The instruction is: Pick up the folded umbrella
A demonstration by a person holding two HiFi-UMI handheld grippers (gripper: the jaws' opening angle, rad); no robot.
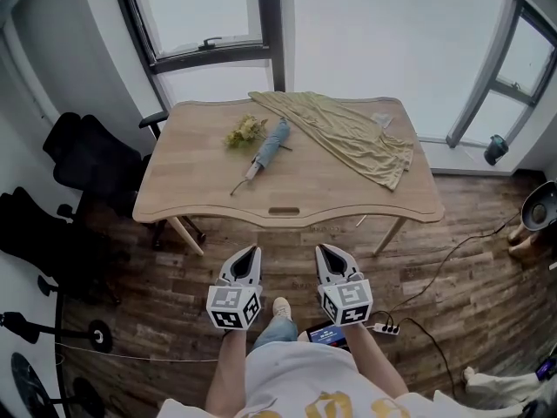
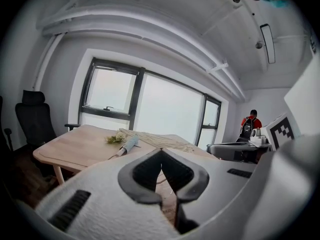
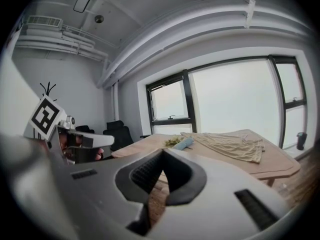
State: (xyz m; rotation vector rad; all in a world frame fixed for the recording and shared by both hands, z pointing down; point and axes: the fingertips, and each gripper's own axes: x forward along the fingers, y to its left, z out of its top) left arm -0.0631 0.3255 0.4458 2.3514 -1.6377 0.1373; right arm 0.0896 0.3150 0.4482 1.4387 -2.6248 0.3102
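Observation:
A folded light-blue umbrella (image 1: 268,149) lies slantwise on the wooden table (image 1: 200,190), its handle toward the front left; it also shows as the umbrella (image 2: 128,144) in the left gripper view and the umbrella (image 3: 183,143) in the right gripper view. Both grippers hang side by side over the floor, well short of the table's front edge. My left gripper (image 1: 252,251) is shut with nothing in it, tips meeting (image 2: 161,150). My right gripper (image 1: 325,249) is likewise shut and empty, tips touching (image 3: 163,151).
A small bunch of yellow-green flowers (image 1: 244,131) lies just left of the umbrella. A beige cloth (image 1: 348,133) drapes across the table's back and right. Black office chairs (image 1: 83,159) stand to the left. A power strip (image 1: 385,327) and cable lie on the floor at right.

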